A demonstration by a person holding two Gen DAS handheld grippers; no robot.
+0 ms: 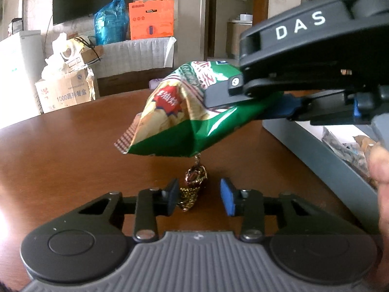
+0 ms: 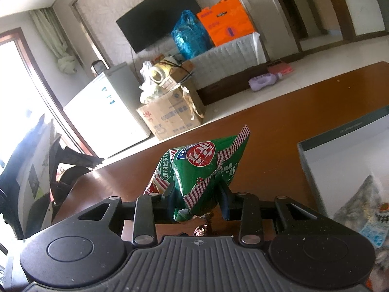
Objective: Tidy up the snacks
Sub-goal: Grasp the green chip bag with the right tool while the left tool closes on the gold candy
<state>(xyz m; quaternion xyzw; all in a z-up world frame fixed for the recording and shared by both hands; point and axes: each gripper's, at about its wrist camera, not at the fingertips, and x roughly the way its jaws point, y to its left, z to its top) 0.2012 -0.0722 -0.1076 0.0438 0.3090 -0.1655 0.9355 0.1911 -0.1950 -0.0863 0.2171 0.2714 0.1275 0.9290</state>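
A green crisp bag [image 1: 170, 121] hangs above the brown table [image 1: 60, 158], and my right gripper [image 1: 243, 103] is shut on its upper end. In the right wrist view the same bag [image 2: 201, 170] is pinched between the right gripper's [image 2: 198, 203] pads. Under the bag a small candy in a gold and dark red foil wrapper [image 1: 194, 182] lies on the table. My left gripper [image 1: 199, 198] straddles it. Its left pad touches the wrapper's twisted tail, while its blue right pad [image 1: 227, 199] stands clear of it, so the jaws are open. A bit of the candy [image 2: 201, 223] shows below the bag.
A grey bin [image 1: 316, 150] with several snack packets inside stands on the table to the right, its wall [image 2: 313, 170] close to the right gripper. A person's hand [image 1: 381, 170] is at the right edge. Cardboard boxes [image 1: 65, 90] and a white fridge stand beyond the table's far edge.
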